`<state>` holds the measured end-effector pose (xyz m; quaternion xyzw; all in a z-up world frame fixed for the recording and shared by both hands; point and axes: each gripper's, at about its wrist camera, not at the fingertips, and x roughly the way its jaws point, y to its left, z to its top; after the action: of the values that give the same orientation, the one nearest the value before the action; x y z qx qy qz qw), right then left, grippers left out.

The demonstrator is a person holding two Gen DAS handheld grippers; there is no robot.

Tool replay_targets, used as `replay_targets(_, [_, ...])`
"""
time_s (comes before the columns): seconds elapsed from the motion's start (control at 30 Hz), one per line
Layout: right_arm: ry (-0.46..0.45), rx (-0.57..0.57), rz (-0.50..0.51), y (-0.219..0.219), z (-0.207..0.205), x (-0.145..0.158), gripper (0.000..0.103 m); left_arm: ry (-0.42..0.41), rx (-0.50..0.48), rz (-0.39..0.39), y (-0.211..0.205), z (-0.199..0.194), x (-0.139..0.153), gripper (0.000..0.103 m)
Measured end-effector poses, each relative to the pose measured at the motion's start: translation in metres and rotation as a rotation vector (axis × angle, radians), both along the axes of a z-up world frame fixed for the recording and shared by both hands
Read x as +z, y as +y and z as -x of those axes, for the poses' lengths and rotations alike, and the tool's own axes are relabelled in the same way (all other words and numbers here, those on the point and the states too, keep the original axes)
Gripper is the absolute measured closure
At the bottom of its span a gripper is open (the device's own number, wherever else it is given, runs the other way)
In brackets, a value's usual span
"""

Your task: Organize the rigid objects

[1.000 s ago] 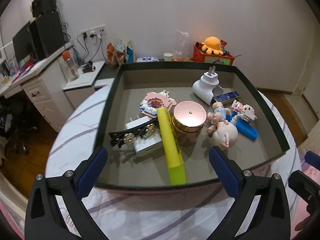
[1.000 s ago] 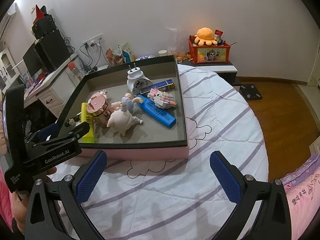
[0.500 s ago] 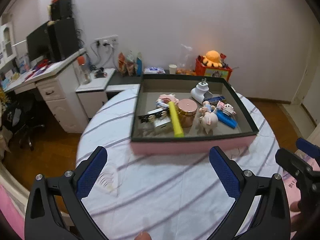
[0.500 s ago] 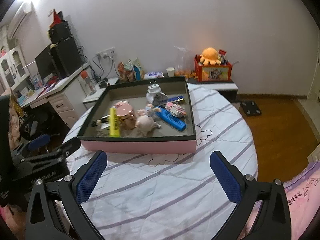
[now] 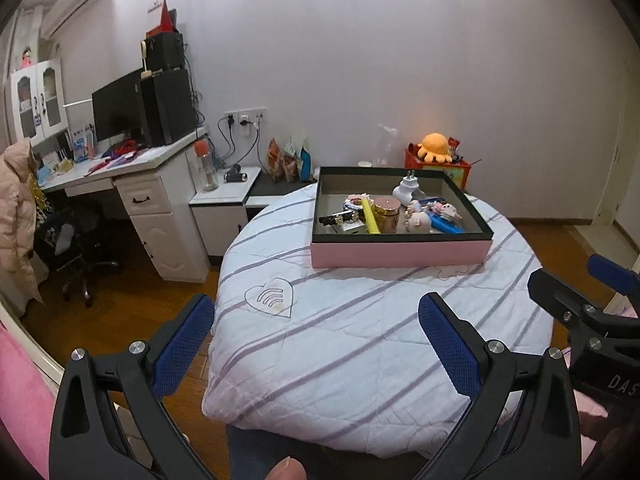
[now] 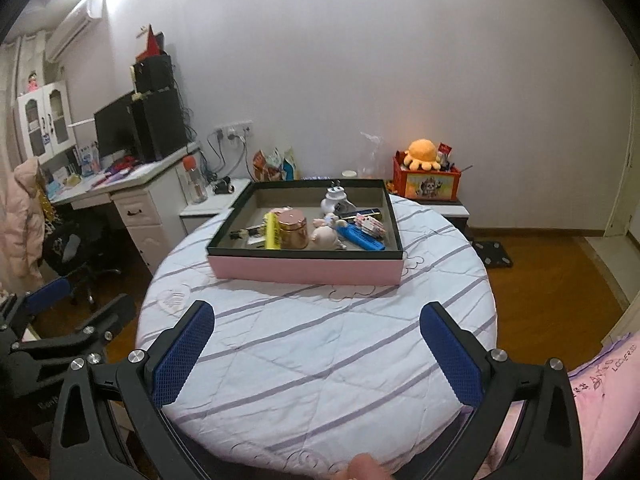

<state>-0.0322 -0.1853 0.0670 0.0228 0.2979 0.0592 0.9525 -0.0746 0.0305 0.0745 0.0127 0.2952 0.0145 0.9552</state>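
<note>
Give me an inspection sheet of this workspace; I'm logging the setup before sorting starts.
Surface: round table under a white striped cloth, bare in front of the box.
Job's things: pink box holds a yellow bar, copper jar, pig figure, blue bar, white plug.
Clutter: nothing seen on the cloth outside the box.
Grippers: left gripper and right gripper open, empty, held short of the box.
Cables: wires hang from the wall sockets.
Surroundings: desk with monitor, orange plush on a red box.
</note>
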Motion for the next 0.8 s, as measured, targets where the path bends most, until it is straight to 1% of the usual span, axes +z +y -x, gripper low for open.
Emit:
replay_targets(0.17, [-0.036, 0.002, -0.001, 0.004, 0.016, 0.008, 0.000, -0.041, 0.022, -0.006, 0.000, 0.008, 0.008, 0.000])
replay_targets(0.3, [-0.052, -0.001, 0.002, 0.005, 0.020, 0.011, 0.000, -0.036, 0.039, -0.013, 0.001, 0.009, 0.006, 0.000])
replay_targets(0.57, [-0.041, -0.006, 0.001, 0.004, 0.021, 0.007, 0.000, 0.017, 0.035, 0.004, 0.001, 0.001, -0.004, 0.000])
replay_targets(0.7, [-0.038, -0.011, -0.001, 0.003, 0.021, 0.006, 0.000, 0.007, 0.050, -0.015, -0.001, 0.002, -0.003, 0.000])
replay_targets(0.8, [-0.040, -0.015, -0.003, 0.003, 0.022, 0.006, 0.000, 0.006, 0.044, -0.012, -0.003, 0.003, -0.001, 0.000])
